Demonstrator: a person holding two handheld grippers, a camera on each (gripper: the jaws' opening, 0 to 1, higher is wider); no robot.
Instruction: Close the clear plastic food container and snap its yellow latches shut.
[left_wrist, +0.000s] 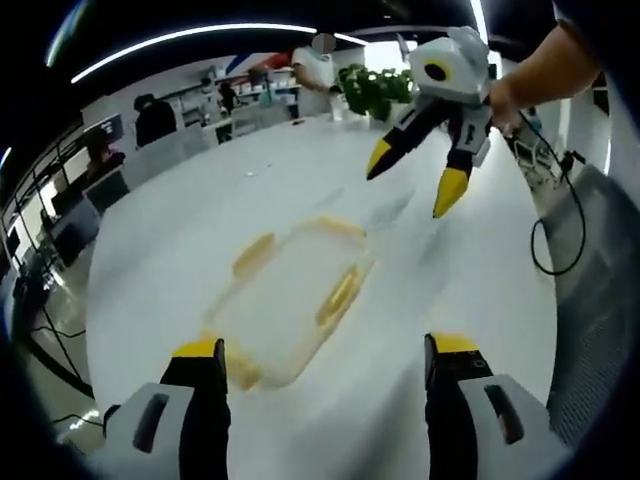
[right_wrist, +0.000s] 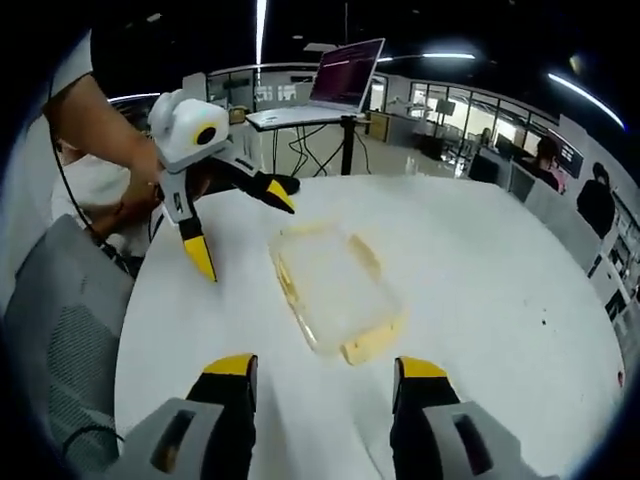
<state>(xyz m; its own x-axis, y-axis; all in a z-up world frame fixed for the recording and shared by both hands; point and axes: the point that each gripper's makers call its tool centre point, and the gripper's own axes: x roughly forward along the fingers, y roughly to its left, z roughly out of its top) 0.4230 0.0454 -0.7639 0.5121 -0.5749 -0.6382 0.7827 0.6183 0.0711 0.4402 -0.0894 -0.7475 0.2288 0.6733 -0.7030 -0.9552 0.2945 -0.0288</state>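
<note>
**Container on the white table, both grippers open above it**

The clear plastic container (left_wrist: 290, 305) sits flat on the round white table (left_wrist: 480, 300), and from the left gripper view I have it just ahead of my own jaws, slightly toward the left one. Its yellow latches (left_wrist: 338, 290) show along the sides and at the near corner; the picture is blurred, so I cannot tell whether any latch is snapped down or whether the lid is fully seated. From the right gripper view the same container (right_wrist: 335, 290) lies ahead of and between my jaws, with a yellow latch at its near end.

My left gripper (left_wrist: 325, 350) has its yellow-tipped jaws spread wide and holds nothing. It appears again in the right gripper view (right_wrist: 240, 232), held in a hand (right_wrist: 140, 185) above the table beside the far end of the container, jaws splayed, clear of it.

My right gripper (right_wrist: 325, 365) is likewise wide apart and empty. In the left gripper view it (left_wrist: 415, 183) hangs over the table beyond the container, jaws parted, not touching.

Around the table: a grey mesh chair (right_wrist: 60, 330), a laptop on a stand (right_wrist: 345, 75), a green plant (left_wrist: 372, 90).
</note>
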